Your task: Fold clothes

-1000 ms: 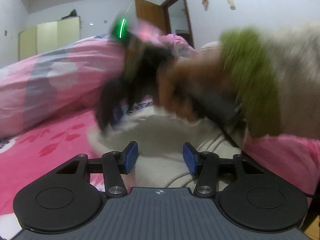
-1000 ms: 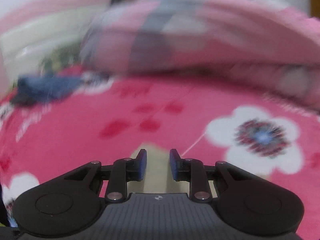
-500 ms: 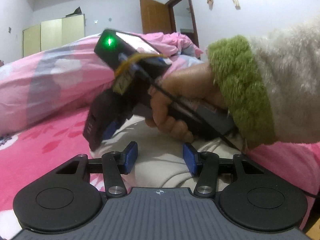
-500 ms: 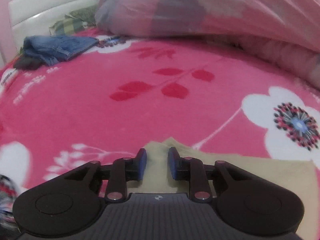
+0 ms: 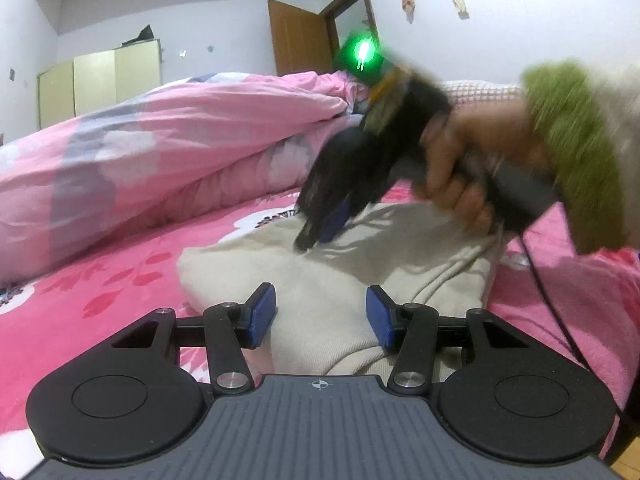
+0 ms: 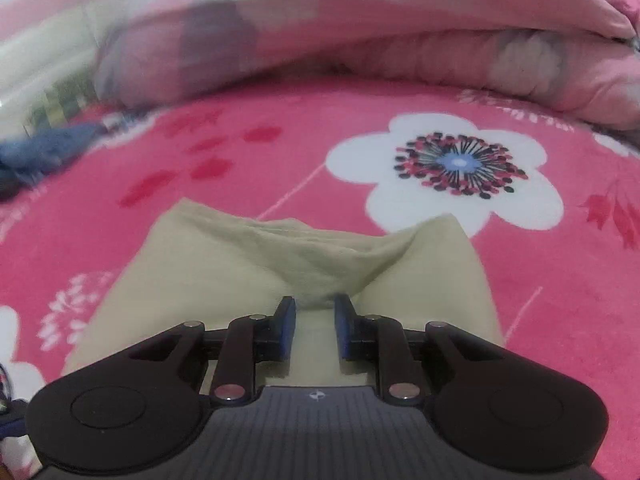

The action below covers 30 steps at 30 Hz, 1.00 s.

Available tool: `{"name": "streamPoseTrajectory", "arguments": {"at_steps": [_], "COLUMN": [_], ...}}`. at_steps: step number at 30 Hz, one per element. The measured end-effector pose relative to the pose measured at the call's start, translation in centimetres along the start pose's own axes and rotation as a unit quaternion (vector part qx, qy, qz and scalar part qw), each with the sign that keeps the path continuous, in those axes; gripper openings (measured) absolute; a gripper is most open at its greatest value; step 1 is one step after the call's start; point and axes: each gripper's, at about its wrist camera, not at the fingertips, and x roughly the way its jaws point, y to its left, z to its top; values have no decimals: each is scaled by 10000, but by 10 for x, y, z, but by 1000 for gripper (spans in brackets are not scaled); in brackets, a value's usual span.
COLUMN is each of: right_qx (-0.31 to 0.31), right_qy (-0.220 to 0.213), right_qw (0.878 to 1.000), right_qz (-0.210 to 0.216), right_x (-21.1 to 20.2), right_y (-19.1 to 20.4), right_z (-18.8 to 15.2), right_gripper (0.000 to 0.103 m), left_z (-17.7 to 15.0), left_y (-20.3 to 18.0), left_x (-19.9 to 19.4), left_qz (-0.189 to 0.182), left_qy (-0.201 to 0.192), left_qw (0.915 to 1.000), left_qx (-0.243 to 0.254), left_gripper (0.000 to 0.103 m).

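Beige garment lies folded on the pink floral bed cover, beside a heaped pink duvet. Left tongs stand released, pads apart above the cloth. Right tongs are closing, a raised fold of the garment between the pads; contact unclear.

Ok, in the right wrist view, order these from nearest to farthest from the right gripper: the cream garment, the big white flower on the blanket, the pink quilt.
1. Cream garment: right at the right gripper, a fold bunched between its closing jaws.
2. White flower: beyond the garment, up and to the right.
3. Pink quilt: heaped along the far edge, behind the flower.
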Motion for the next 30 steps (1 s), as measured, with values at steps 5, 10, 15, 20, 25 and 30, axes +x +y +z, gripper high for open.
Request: {"name": "streamPoseTrajectory", "arguments": {"at_steps": [5, 10, 15, 20, 25, 30], "right_qx": [-153, 223, 1338, 852, 920, 1403], "right_qy": [-768, -855, -1166, -2018, -1806, -2234], "right_qw": [9967, 9948, 9835, 9756, 9789, 9622], "right_qz": [-218, -509, -361, 148, 269, 679], "right_x": [-97, -118, -122, -167, -126, -147], "right_y": [0, -28, -59, -39, -31, -31], "right_z": [-15, -80, -116, -133, -150, -159], "right_gripper": [23, 24, 32, 32, 33, 34], "left_z": [-1, -2, 3, -2, -12, -7], "left_y": [3, 3, 16, 18, 7, 6], "left_x": [2, 0, -9, -44, -64, -68], "left_qz": [-46, -124, -290, -274, 74, 339], "left_qy": [-20, -78, 48, 313, 687, 535], "left_qw": [10000, 9999, 9987, 9950, 9923, 9938], "left_qx": [-46, -92, -411, -906, -1029, -913], "left_gripper": [50, 51, 52, 53, 53, 51]}}
